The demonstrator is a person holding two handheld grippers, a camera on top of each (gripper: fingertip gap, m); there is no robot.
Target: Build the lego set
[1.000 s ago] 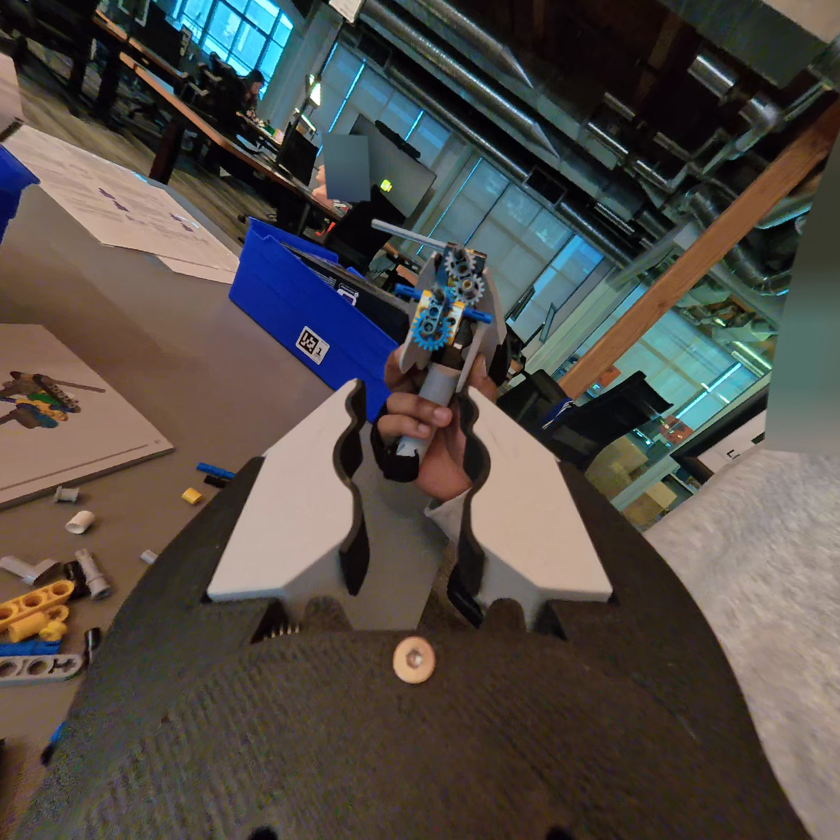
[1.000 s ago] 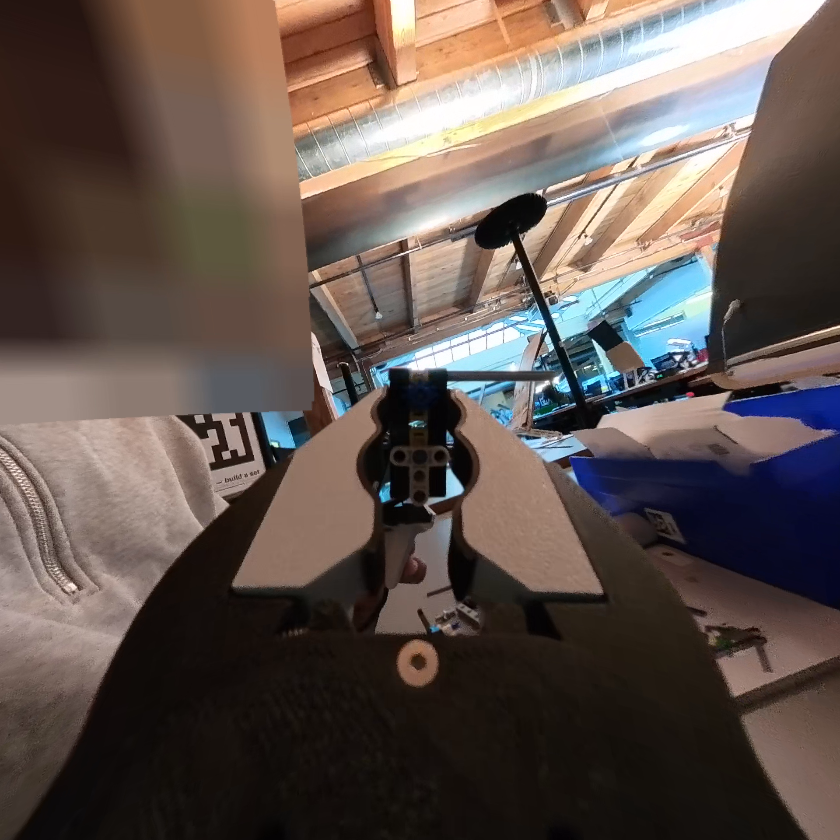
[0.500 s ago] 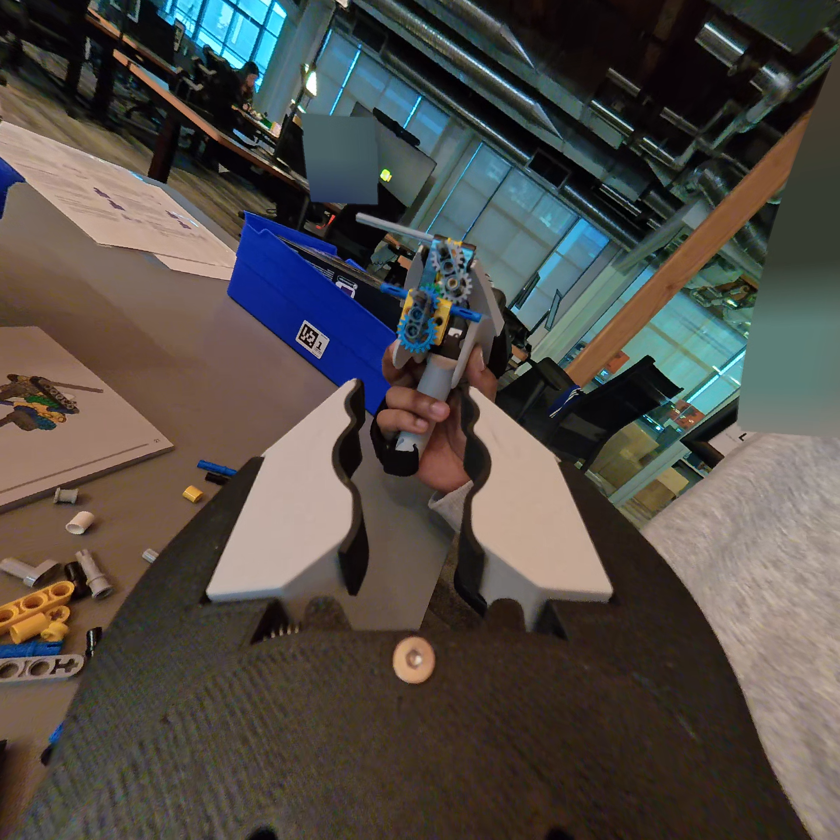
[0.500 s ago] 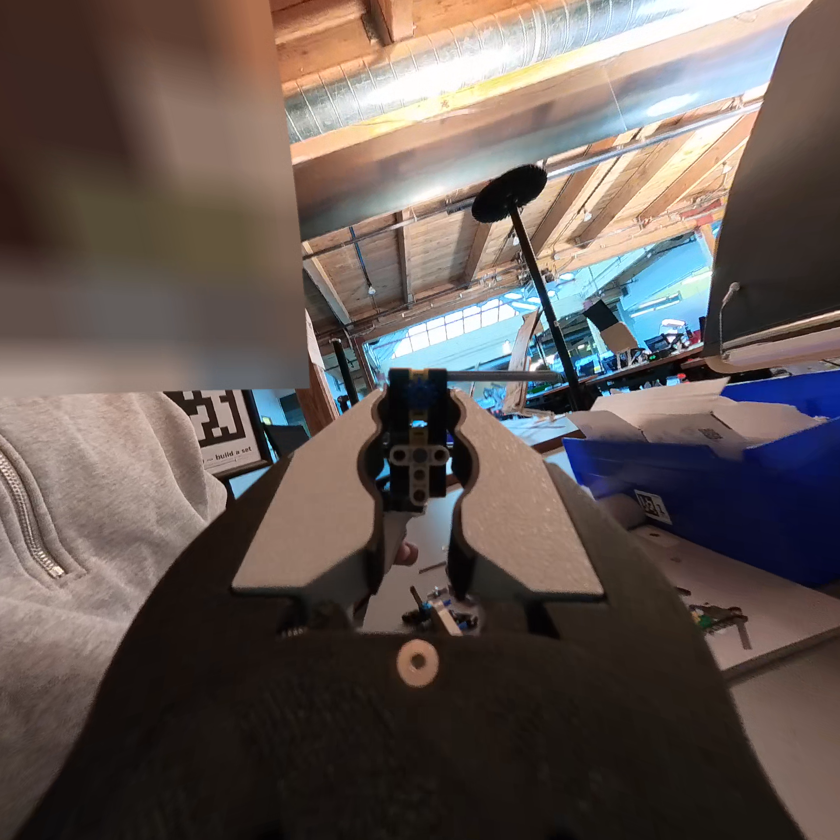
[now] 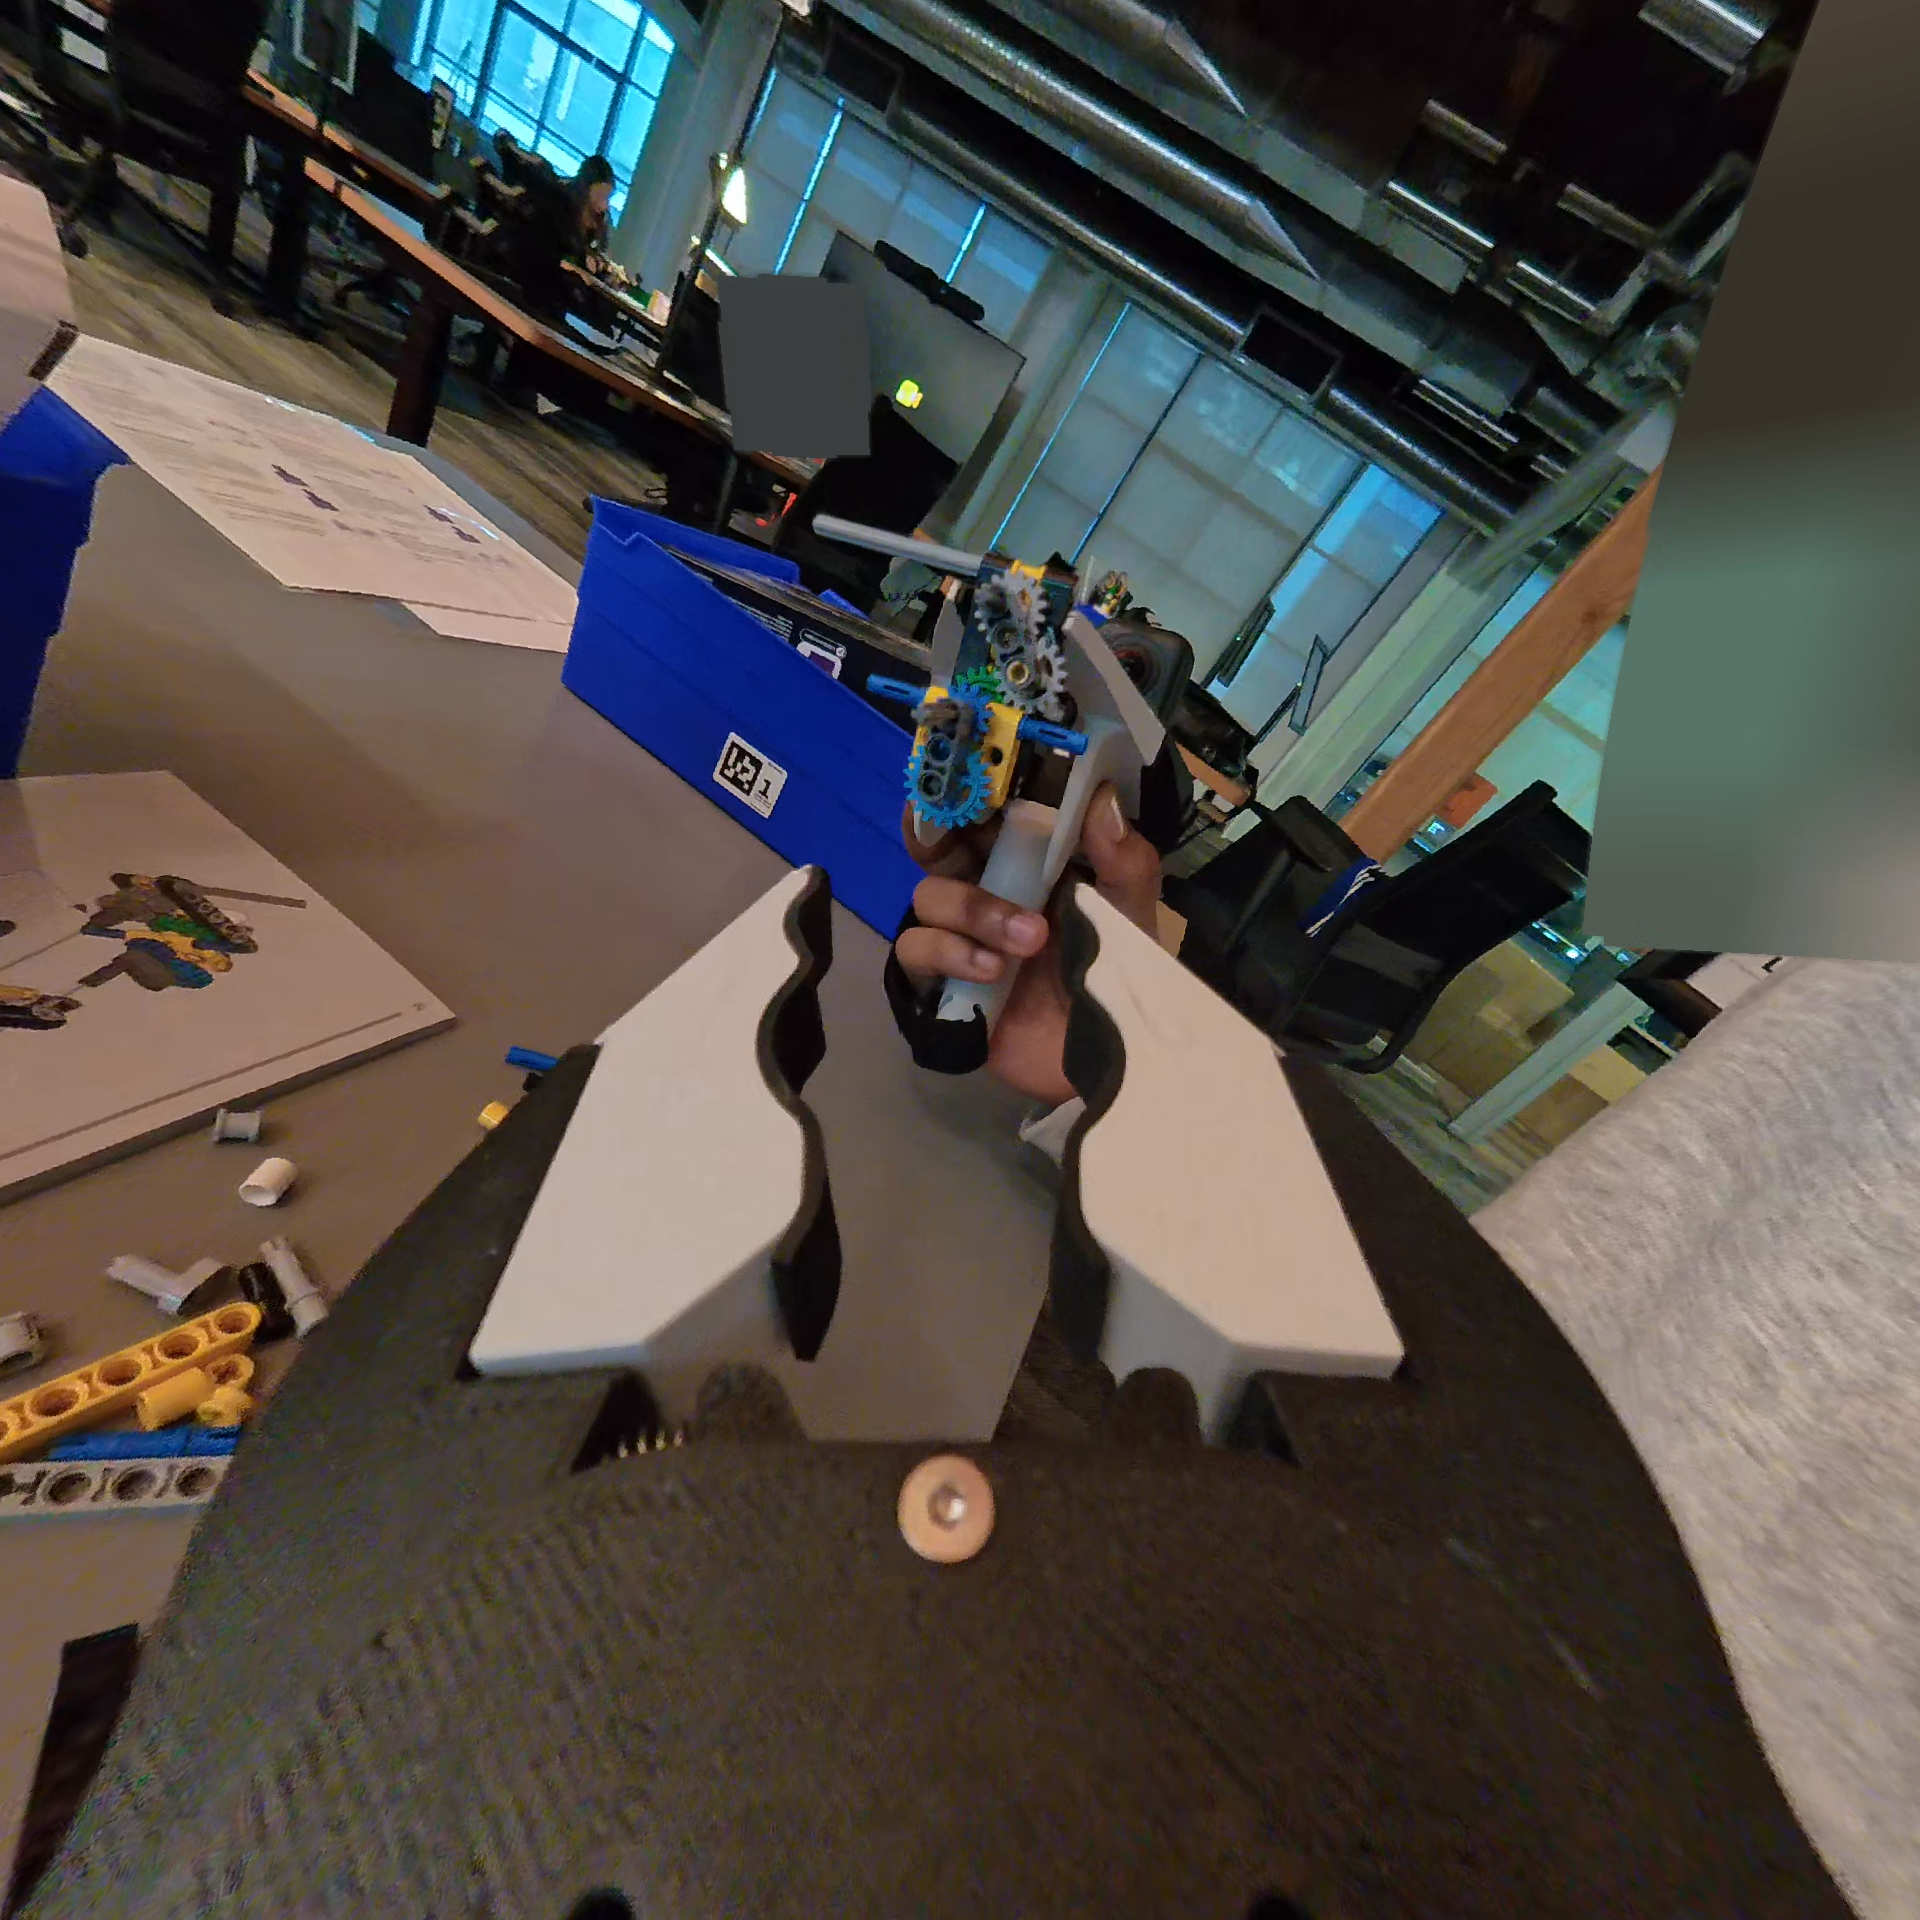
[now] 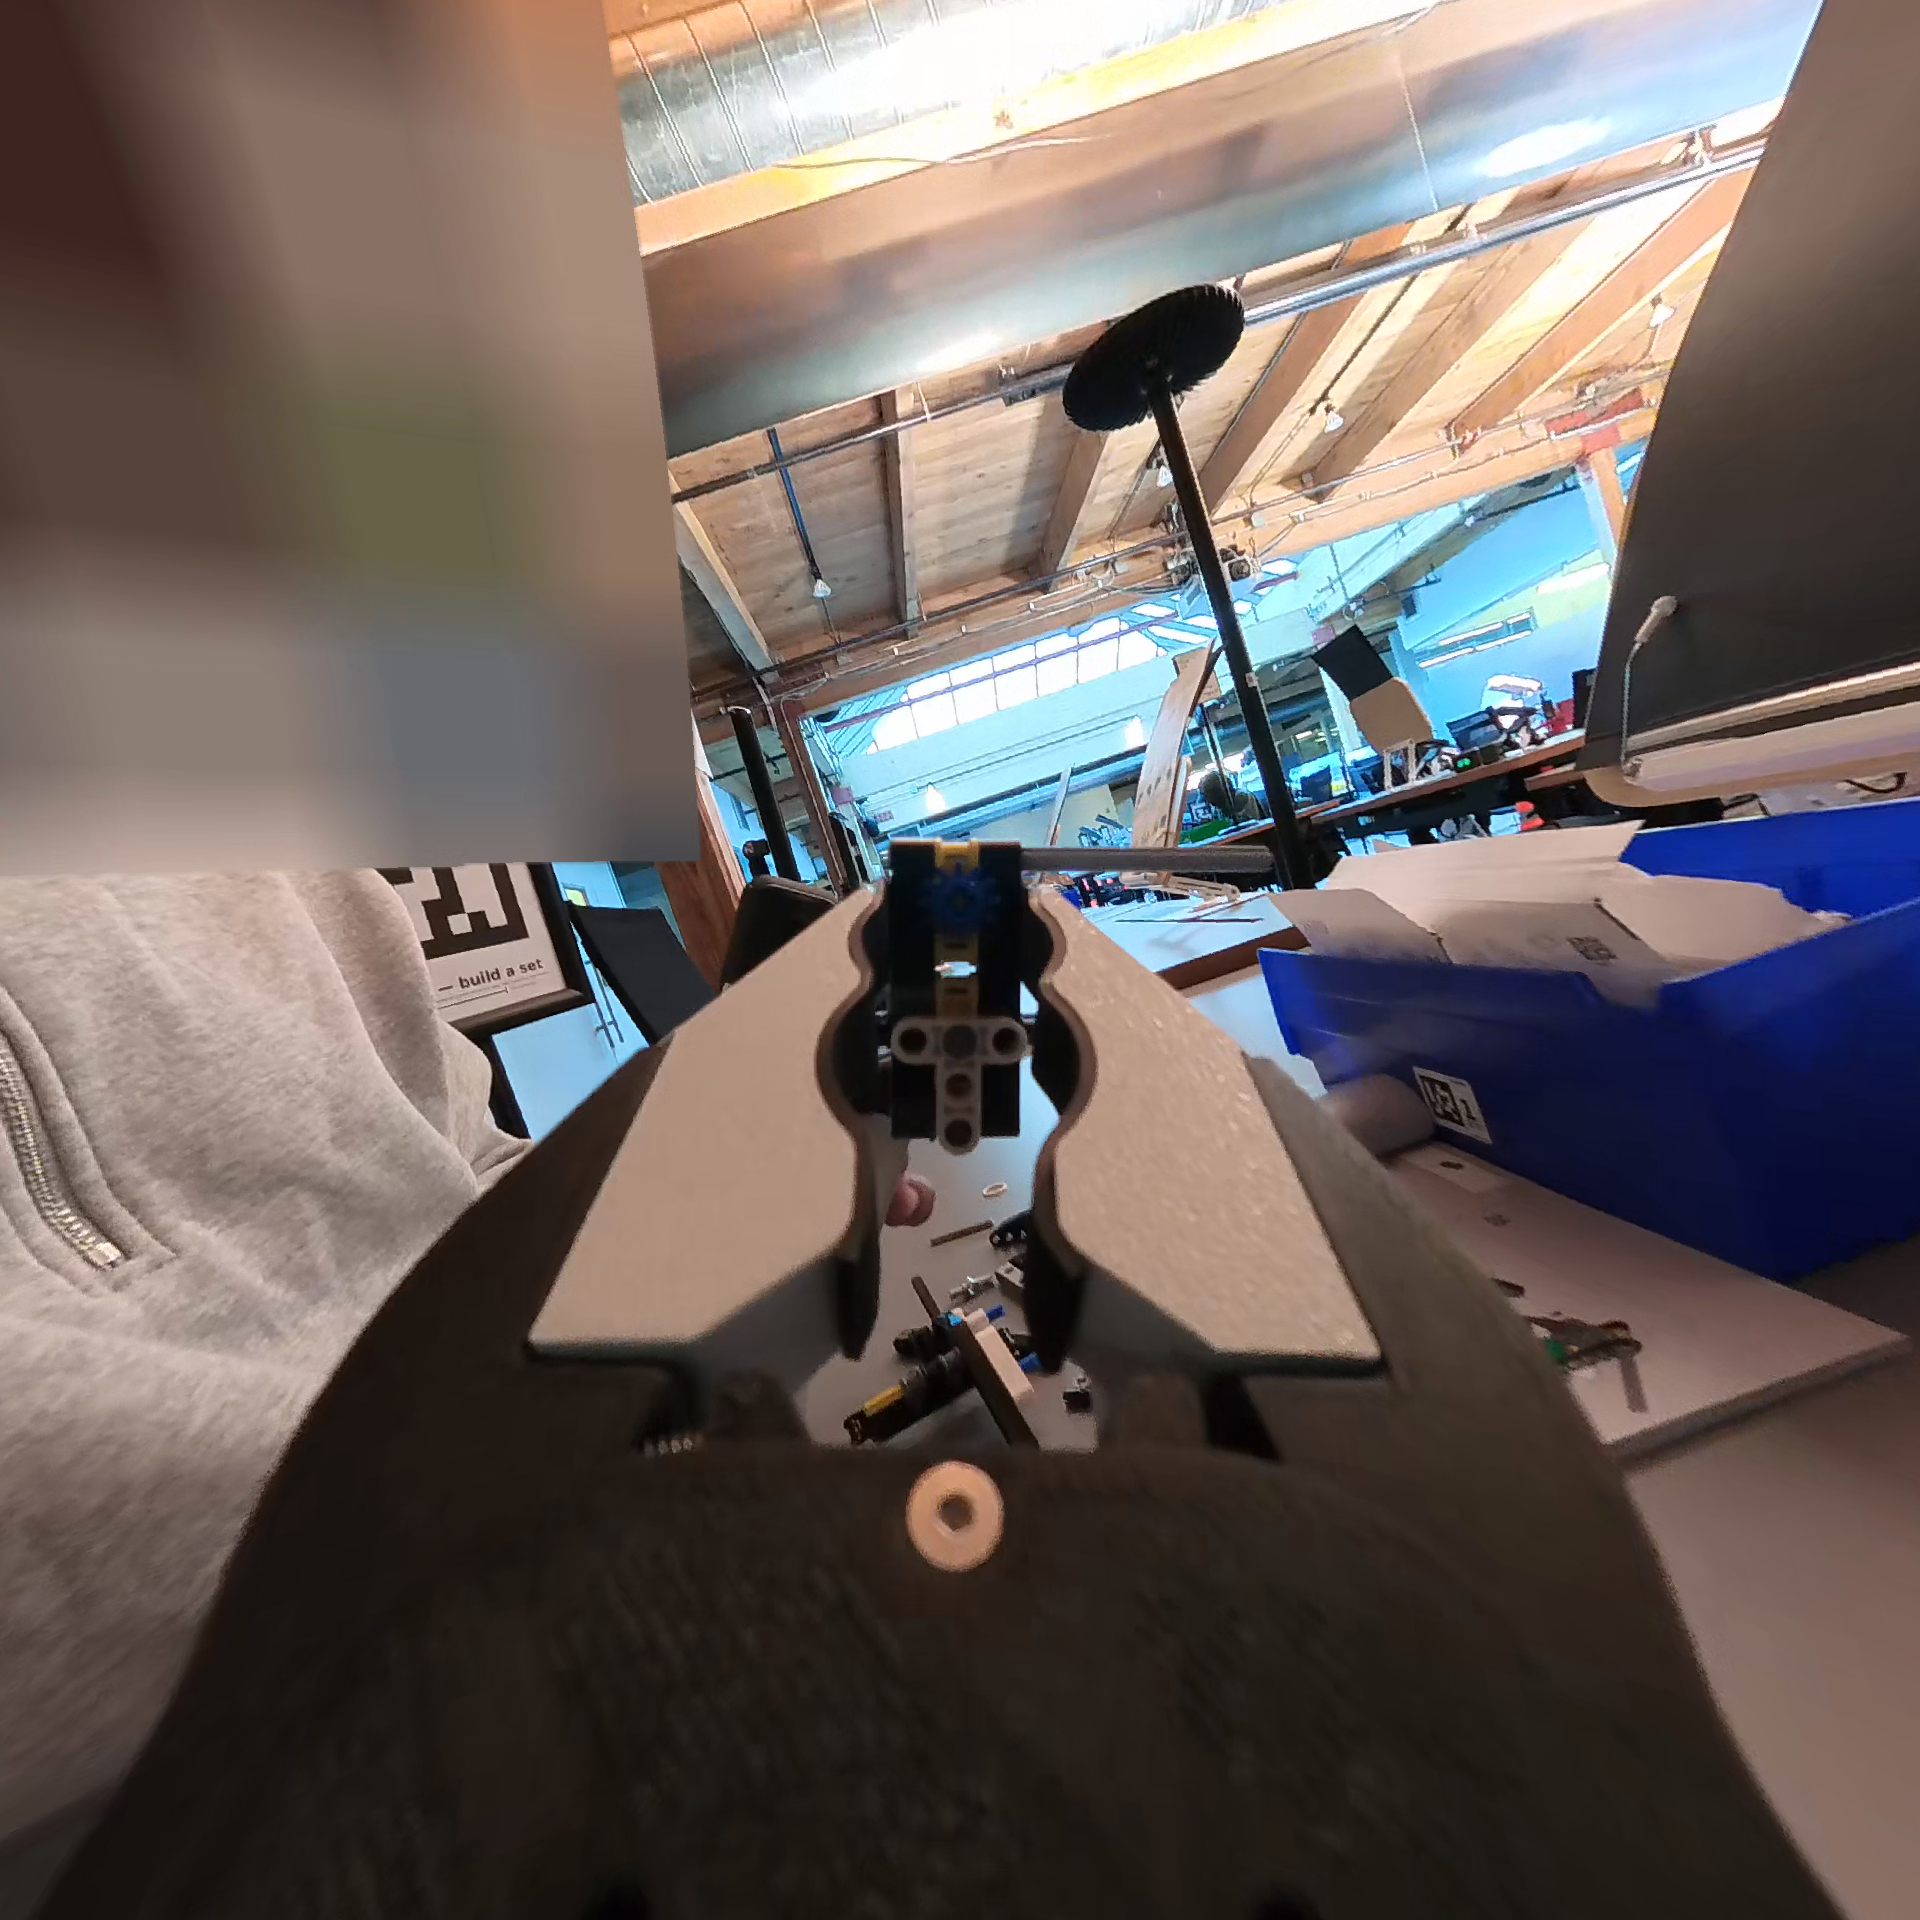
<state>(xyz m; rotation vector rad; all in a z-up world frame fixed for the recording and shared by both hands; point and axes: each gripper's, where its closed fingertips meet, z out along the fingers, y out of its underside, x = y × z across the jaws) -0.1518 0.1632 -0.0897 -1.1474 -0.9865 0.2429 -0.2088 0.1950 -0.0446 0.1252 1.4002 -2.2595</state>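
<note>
My right gripper is shut on a small lego assembly of black, yellow and grey beams with blue and grey gears and a long grey axle sticking out sideways. I hold it up above the table. The left wrist view shows the same assembly in the right gripper, with a hand on the gripper's handle. My left gripper is open and empty, below and in front of the assembly, apart from it.
Loose lego parts lie on the grey table: a yellow beam, a grey beam and small pins. An instruction booklet lies at the left. A blue bin stands behind. A grey sleeve is at the left. Some 8 centimetres of space lies between my two pairs of fingers.
My right gripper has tilted slightly downward with the assembly, so more of the table and loose parts show between its fingers. My left gripper stays open.
</note>
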